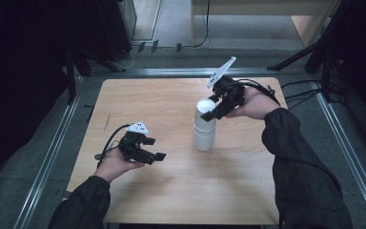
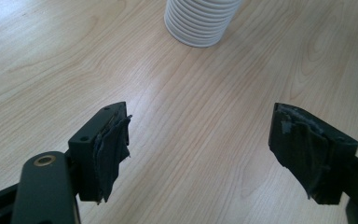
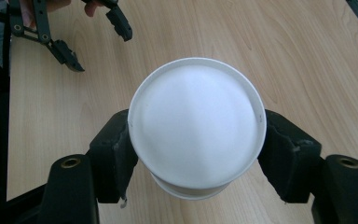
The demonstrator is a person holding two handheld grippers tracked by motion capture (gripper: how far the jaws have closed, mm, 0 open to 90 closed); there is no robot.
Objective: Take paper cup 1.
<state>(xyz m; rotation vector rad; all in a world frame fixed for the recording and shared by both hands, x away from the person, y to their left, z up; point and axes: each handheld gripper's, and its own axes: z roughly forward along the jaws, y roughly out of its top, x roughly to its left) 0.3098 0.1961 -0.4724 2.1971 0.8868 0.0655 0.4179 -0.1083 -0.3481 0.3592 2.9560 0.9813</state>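
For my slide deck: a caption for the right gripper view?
Right gripper clamps the top white paper cup of a stack above the light wooden table.

A: High view looked forward and down from above the table [image 1: 138,191], from a distance, taking in the whole top.

B: Left gripper view sat low, close to the wood. Right gripper view looked steeply down, very near. All three shared the cups [image 1: 204,129] [image 2: 200,21] [image 3: 196,126].

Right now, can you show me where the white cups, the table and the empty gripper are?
cup stack [image 1: 204,136], high view, on the ribbed side.
table [image 1: 138,102], high view, on bare wood.
left gripper [image 2: 200,154], left gripper view, midway between its open fingers.
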